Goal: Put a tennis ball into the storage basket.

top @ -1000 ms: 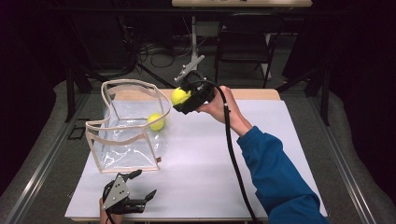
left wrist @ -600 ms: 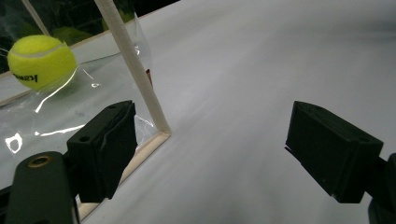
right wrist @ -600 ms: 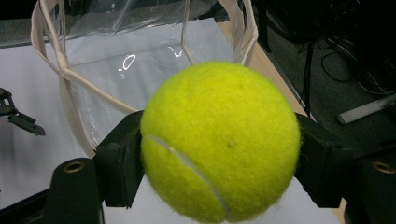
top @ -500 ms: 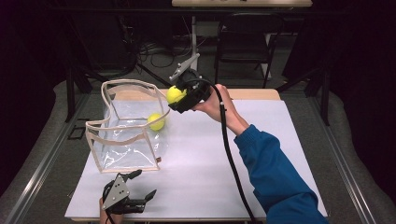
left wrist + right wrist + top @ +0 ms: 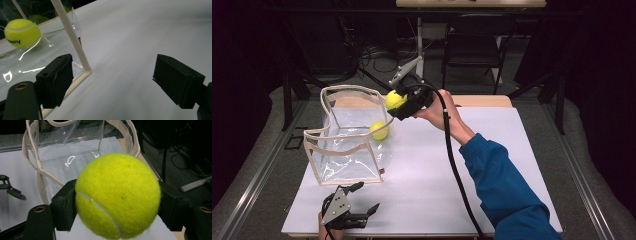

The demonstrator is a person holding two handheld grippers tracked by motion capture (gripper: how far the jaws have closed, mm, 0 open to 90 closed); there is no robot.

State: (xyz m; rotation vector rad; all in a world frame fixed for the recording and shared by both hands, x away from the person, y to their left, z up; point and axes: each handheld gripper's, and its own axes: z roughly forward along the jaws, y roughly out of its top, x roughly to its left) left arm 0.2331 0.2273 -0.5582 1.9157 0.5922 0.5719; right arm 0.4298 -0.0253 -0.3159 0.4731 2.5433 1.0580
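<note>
Tennis ball, fuzzy yellow-green with a white seam (image 5: pixel 117 195): you have it pinched in your right gripper (image 5: pixel 398 102), one black jaw pressed on each side, held in the air at the far right rim of the bag. In the right gripper view the felt looks clean and round, seam curving across the lower left; the jaws bite near its widest part, so the hold reads as secure.

Clear plastic tote bag with cream fabric trim (image 5: pixel 343 145): stands open on the left part of the white table (image 5: pixel 492 165), mouth up, walls somewhat slumped and creased, with glare on the plastic.

Second yellow-green tennis ball (image 5: pixel 379 130): already inside the bag, resting on its floor toward the right wall. In the left gripper view it sits behind the clear wall, dark printed lettering on it, not readable in full.

Progress, as judged: one ball is in, the one you carry is not yet over the opening. Left to do: bring it across the rim, lower it clear of the trim, release.

Left gripper (image 5: pixel 349 210): at the near edge of the table, just near of the bag's near corner, jaws spread wide with nothing between them; one jaw close beside the trim, contact not certain.
</note>
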